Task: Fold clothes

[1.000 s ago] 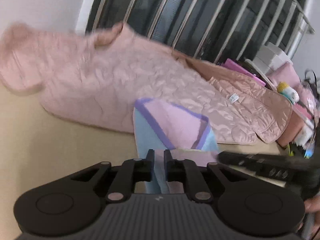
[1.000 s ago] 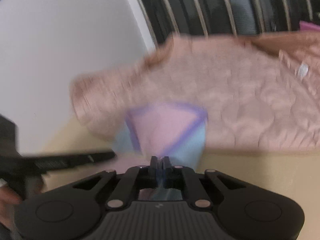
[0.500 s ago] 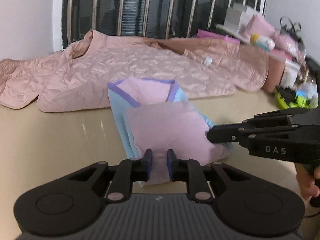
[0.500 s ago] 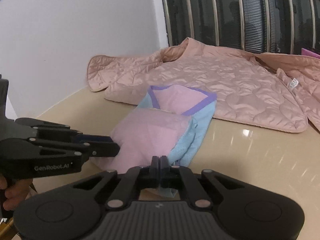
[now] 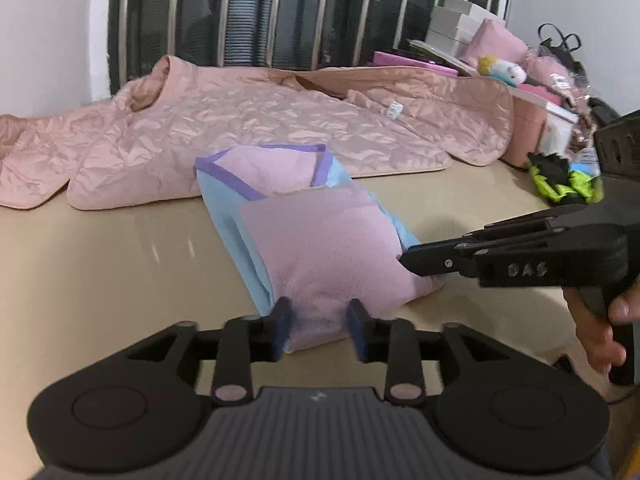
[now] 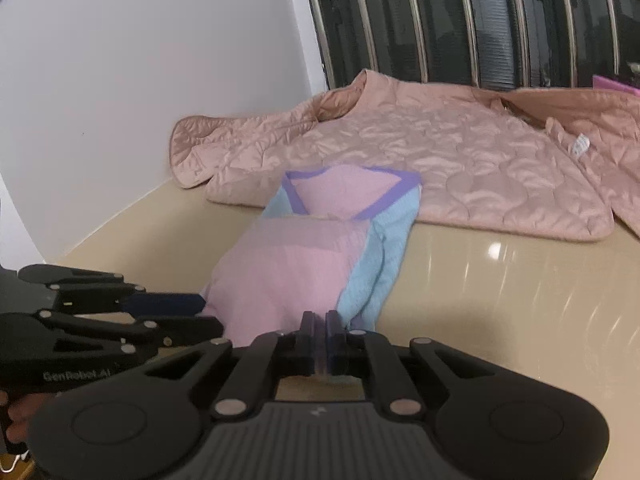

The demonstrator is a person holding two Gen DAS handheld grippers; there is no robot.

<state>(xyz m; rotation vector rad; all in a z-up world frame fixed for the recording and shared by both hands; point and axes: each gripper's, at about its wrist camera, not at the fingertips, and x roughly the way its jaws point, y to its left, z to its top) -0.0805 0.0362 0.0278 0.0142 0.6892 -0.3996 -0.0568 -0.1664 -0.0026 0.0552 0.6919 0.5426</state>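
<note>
A folded pink and light-blue garment (image 5: 320, 248) with purple trim lies on the beige table (image 5: 100, 264), its pink half doubled over toward me. My left gripper (image 5: 319, 316) sits at the near hem with its jaws opening. The pink cloth lies loose between its fingers (image 5: 282, 314). My right gripper (image 6: 320, 334) is shut on the garment's near edge (image 6: 280, 276). In the left wrist view the right gripper (image 5: 406, 258) pinches the fold's right corner. In the right wrist view the left gripper (image 6: 208, 316) reaches in at the fold's left corner.
A quilted pink jacket (image 5: 248, 120) is spread out behind the garment, under a barred window (image 5: 304, 8). Boxes, a plush toy and bags (image 5: 556, 80) crowd the far right. A white wall (image 6: 140, 80) borders the table on the left. A hand (image 5: 600, 332) holds the right gripper.
Both views have steadied after a fast sweep and the fold now rests on the table. My left jaws have spread apart from the hem they pinched. The right gripper stays clamped.
</note>
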